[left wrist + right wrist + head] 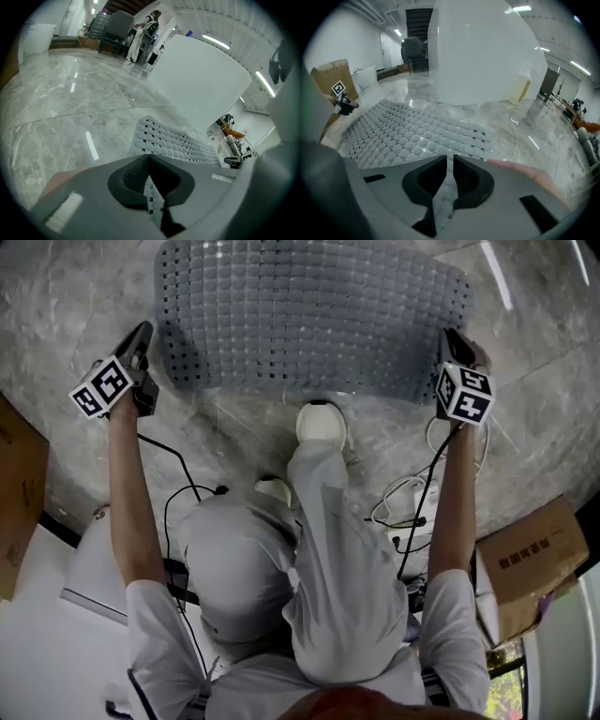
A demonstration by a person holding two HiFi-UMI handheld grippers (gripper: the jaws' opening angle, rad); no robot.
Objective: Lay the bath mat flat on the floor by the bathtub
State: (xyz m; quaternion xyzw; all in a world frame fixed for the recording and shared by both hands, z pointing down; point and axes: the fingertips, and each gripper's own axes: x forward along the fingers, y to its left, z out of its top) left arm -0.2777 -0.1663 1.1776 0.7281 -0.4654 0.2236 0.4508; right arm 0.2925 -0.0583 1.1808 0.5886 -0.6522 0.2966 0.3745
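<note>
glossy marble floor under a grey, square-studded bath mat.

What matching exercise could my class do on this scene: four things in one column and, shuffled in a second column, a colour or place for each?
Things:
1 mat
2 tub
3 bottle
4 box

Descriptions:
A brown cardboard
B grey, full of holes
C yellowish, beside the tub
D white, beyond the mat

Pairs: 1-B; 2-D; 3-C; 4-A
</note>
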